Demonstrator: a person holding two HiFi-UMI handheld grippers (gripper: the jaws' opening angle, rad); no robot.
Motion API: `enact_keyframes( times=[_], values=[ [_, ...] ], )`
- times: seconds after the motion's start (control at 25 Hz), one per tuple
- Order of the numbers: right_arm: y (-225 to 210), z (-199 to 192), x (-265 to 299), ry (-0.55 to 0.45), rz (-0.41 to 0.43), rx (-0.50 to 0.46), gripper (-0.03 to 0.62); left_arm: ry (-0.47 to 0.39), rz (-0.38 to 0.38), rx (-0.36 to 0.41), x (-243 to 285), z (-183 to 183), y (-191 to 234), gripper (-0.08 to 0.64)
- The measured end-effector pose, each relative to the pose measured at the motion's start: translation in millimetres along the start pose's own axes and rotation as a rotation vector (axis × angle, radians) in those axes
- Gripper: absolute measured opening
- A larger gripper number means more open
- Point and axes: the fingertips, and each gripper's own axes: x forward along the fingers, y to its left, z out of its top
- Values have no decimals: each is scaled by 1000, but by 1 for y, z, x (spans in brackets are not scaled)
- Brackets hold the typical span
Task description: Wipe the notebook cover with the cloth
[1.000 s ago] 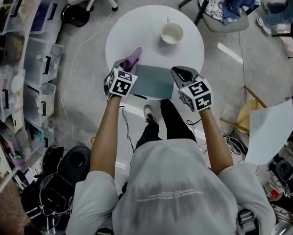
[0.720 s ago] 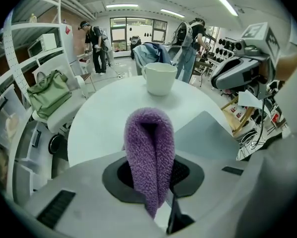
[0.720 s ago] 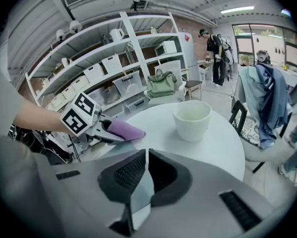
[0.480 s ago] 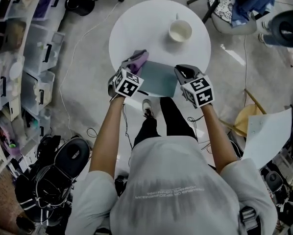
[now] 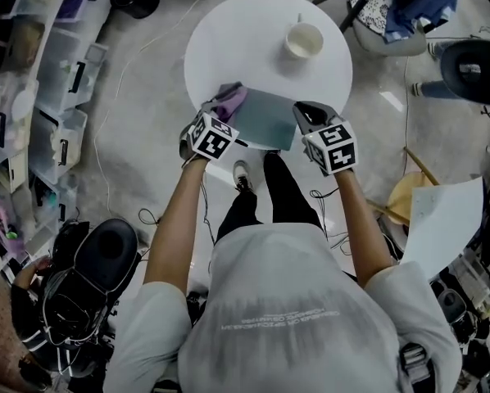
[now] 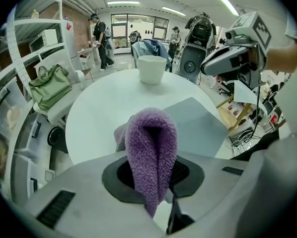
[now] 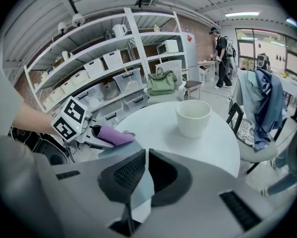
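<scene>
On the near edge of the round white table [image 5: 229, 39] lies the notebook [image 5: 265, 119], a flat, matte grey-blue rectangle with a smooth cover. At its left far corner sits the cloth [image 6: 151, 152], a purple, nubbly terry fabric folded into a soft loop. The left gripper [image 6: 152, 170] has its jaws pinched tight on it, so the fold bulges out past the dark ribbed pads. Whether the cloth presses on the cover or only meets its edge cannot be told.

The right gripper [image 7: 144, 170] has its jaws closed on the notebook's right edge; the thin grey-blue sheet runs between the textured black pads (only a slim slit shows between them). Well beyond the notebook, on the far side of the table, stands a plain cream cup [image 5: 303, 40], round and smooth-walled.
</scene>
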Motion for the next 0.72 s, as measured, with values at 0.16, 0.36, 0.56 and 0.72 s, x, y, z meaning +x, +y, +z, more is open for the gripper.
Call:
enact_keyframes(
  times=[0.16,0.36,0.56,0.72],
  values=[
    [9,-5,-11,-6,-23,5,20,0,1,-1,-3,-9,-9,74],
    [23,-17,-24,-12,-52,27,12,17,-10,-4,-7,-26,-21,74],
    [40,-25,-37,-23,-68,35,8,24,-30,-17,-14,-41,-36,74],
    [54,-30,-47,-39,-78,38,5,19,-38,-28,-19,-53,-45,74]
  ],
)
